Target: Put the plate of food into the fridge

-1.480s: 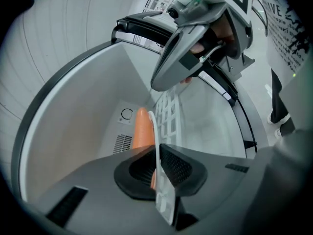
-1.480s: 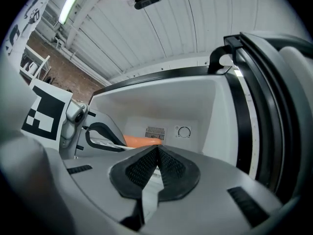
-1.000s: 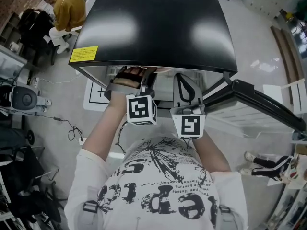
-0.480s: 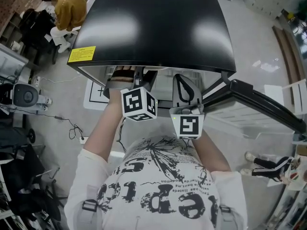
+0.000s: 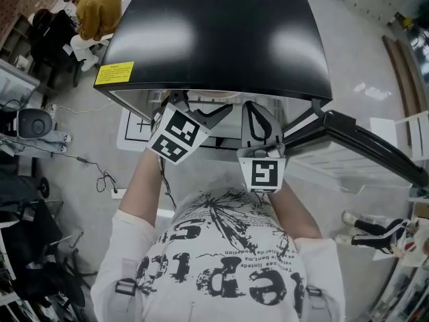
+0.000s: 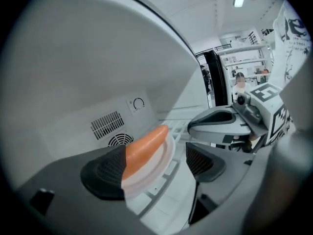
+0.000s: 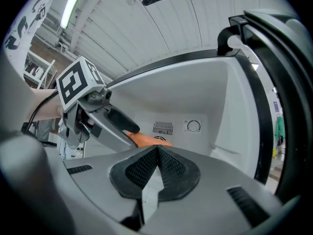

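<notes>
Now the plate [image 6: 164,153] lies between the left tool's [image 6: 154,168] just-opened jaws, the right tool [image 7: 156,153] closed.

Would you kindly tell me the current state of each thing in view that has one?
Fridge door: open.
Plate of food: inside the fridge, on its shelf.
Left gripper: open; its jaws have just been opening, with the plate between them.
Right gripper: shut, empty.

A lab (or workshop): bare floor [image 5: 362,52], trailing cables [image 5: 90,165], shelving [image 6: 243,62].
</notes>
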